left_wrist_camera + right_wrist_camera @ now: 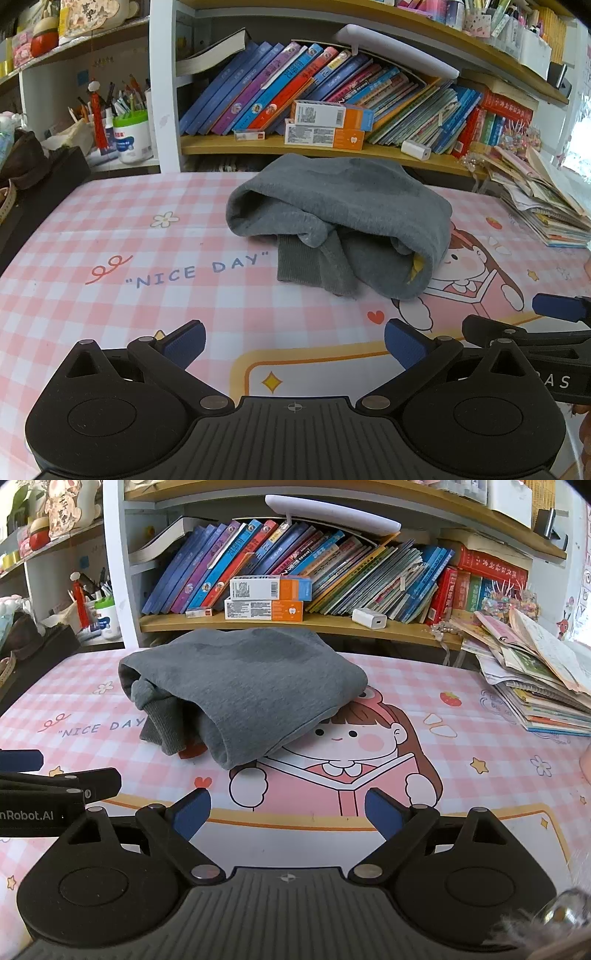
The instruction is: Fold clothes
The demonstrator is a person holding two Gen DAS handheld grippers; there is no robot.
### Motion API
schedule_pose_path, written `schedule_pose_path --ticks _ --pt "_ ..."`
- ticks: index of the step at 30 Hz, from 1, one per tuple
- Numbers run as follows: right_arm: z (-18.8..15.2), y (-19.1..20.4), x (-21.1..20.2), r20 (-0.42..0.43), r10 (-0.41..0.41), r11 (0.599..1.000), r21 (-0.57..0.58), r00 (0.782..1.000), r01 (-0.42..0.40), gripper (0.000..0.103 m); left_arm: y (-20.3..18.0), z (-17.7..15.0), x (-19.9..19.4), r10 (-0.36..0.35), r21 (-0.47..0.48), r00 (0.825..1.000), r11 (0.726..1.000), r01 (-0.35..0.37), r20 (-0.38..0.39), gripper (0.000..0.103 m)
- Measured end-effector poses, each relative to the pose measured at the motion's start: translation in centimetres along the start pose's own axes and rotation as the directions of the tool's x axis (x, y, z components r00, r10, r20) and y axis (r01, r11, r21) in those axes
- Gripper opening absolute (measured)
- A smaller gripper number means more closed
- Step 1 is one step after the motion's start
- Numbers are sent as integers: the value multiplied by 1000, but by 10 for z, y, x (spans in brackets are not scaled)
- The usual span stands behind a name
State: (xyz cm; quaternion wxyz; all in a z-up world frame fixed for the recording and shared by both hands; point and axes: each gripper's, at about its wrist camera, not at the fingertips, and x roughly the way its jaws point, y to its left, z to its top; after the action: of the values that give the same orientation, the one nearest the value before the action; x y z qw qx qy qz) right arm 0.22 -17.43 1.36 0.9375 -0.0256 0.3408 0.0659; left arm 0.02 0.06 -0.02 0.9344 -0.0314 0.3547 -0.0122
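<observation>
A pink checked tablecloth point(110, 229) printed with a cartoon girl covers the desk before a bookshelf point(332, 622) of leaning books. A grey sweatshirt point(332, 206), loosely folded into a bundle, lies mid-cloth, its ribbed cuff showing at the near edge. The left gripper point(294, 345) and the right gripper point(287, 814) hover side by side near it, fingers spread wide, nothing between them.
</observation>
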Motion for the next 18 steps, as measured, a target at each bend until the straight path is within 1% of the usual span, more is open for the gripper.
schedule_pose_path --ticks 18 --pt "-6 3 -1 -4 7 1000 -1 1000 -7 91 0 -2 -2 6 -9 1000 1000 -6 -1 103"
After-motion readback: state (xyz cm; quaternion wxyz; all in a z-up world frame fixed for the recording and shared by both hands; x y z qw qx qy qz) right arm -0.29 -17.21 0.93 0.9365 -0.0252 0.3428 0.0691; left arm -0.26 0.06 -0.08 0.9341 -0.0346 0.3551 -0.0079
